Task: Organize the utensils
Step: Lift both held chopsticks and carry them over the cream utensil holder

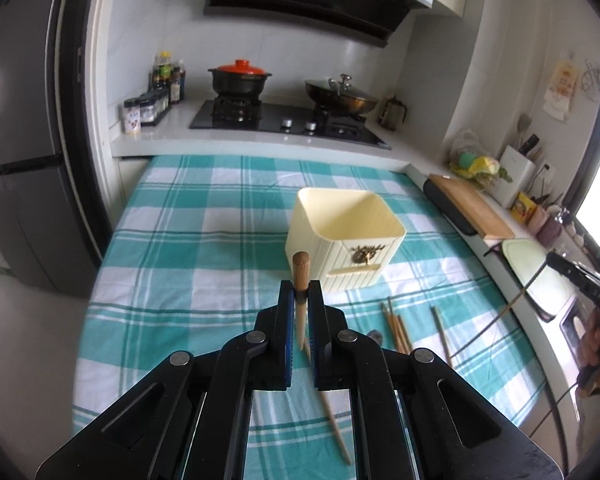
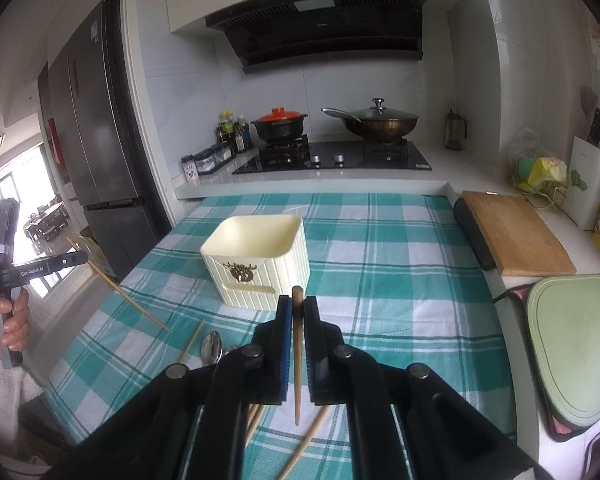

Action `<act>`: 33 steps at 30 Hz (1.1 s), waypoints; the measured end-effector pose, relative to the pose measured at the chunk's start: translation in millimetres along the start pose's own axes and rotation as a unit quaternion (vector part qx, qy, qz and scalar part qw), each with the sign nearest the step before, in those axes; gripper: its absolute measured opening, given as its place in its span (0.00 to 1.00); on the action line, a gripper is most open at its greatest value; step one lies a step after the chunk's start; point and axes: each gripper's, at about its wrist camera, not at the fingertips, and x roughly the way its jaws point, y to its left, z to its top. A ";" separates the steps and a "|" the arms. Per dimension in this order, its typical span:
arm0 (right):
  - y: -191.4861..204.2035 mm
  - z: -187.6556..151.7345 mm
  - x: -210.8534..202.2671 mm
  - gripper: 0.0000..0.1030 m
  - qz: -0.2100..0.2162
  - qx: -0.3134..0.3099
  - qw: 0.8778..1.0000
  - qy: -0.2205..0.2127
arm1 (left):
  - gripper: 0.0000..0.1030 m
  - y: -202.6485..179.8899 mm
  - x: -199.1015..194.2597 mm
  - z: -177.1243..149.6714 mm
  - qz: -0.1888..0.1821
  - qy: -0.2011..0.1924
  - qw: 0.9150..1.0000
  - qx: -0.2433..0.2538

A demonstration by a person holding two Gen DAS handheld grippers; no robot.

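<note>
In the left wrist view the left gripper (image 1: 301, 292) is clamped tight on a wooden chopstick (image 1: 301, 270) at centre frame, its blunt end just below the cream box (image 1: 342, 240) on the checked cloth (image 1: 204, 240). More chopsticks (image 1: 396, 326) lie lower right, a detail this view shows best. At the right edge the right gripper (image 1: 556, 260) appears, holding a thin stick.

The right wrist view shows the right gripper (image 2: 297, 312) pinched on its own chopstick (image 2: 297, 352) below the box (image 2: 260, 264); a spoon (image 2: 211, 346) at lower left and the left gripper (image 2: 82, 257) at left edge show only here.
</note>
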 end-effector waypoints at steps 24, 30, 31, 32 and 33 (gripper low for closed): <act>56.0 157.7 143.9 0.06 0.018 -0.046 0.997 -0.058 | 0.04 -46.3 88.8 141.3 -0.001 -0.043 0.999 0.002; 47.6 118.9 205.6 0.06 0.025 -0.030 0.999 -0.004 | 0.04 -39.7 149.9 114.4 0.012 0.008 1.000 -0.009; 45.6 114.0 214.0 0.06 0.026 -0.026 0.999 0.007 | 0.04 -39.9 157.6 109.9 0.014 0.016 1.000 -0.009; 43.9 109.6 222.0 0.06 0.026 -0.023 0.999 0.019 | 0.05 -39.9 164.8 106.1 0.016 0.024 1.000 -0.008; 41.8 105.1 228.2 0.06 0.026 -0.022 0.999 0.031 | 0.05 -40.1 171.5 103.2 0.018 0.032 0.999 -0.008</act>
